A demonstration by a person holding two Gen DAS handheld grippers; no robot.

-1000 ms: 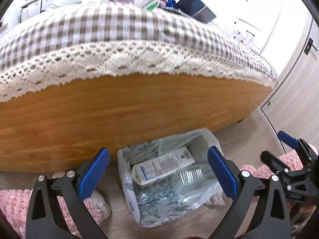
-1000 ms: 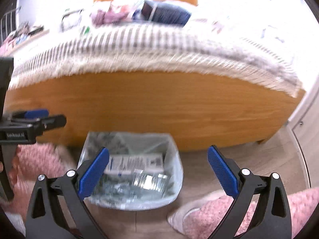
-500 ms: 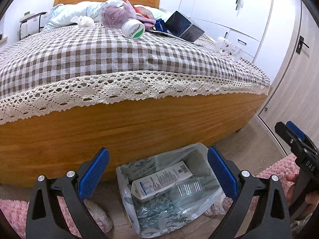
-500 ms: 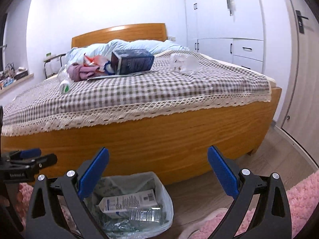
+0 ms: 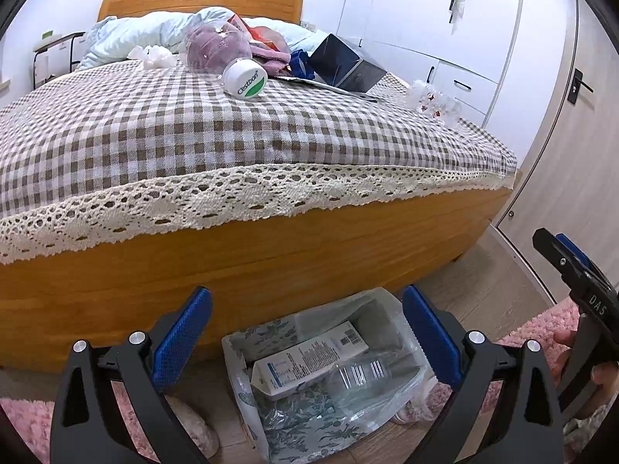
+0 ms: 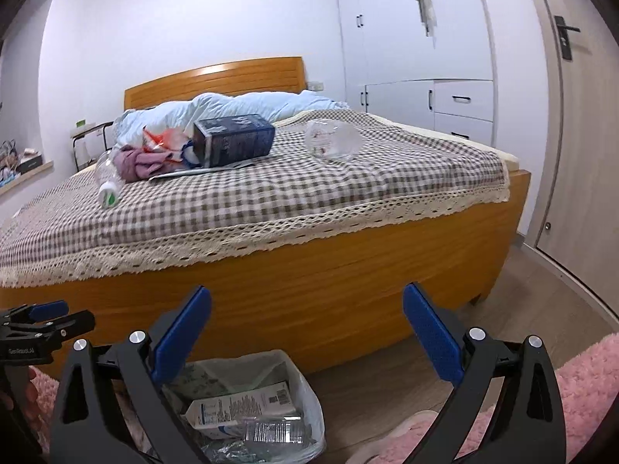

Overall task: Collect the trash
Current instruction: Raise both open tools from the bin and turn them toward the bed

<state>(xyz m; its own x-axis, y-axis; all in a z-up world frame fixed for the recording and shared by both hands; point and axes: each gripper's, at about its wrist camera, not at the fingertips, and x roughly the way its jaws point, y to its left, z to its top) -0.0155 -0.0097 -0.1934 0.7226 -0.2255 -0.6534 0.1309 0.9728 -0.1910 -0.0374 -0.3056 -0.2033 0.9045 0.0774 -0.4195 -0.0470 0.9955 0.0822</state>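
A clear trash bag [image 5: 390, 309] [image 6: 309, 398] sits on the floor at the foot of the bed, holding a white carton [image 5: 309, 355] [image 6: 240, 406] and a clear bottle [image 5: 359, 375]. My left gripper [image 5: 305, 332] hangs open above the bag, empty. My right gripper [image 6: 305, 332] is open and empty too, to the bag's right. On the checked bedspread [image 5: 154, 131] lie a clear bottle with a white cap [image 5: 224, 54] [image 6: 106, 181], a dark blue box [image 6: 232, 139] [image 5: 344, 65], a crumpled clear bottle [image 6: 332, 139] [image 5: 433, 102] and a white tissue [image 5: 153, 56].
The wooden footboard [image 5: 232, 270] rises just behind the bag. Pink rug [image 6: 572, 386] and slippers [image 5: 193, 429] lie on the floor. White wardrobes [image 6: 418, 58] and a door [image 6: 580, 135] stand at the right; a side table [image 5: 58, 50] at the far left.
Both grippers have risen and tilted up, so the top of the bed and the items on it have come into view. The bag now sits lower in both views.
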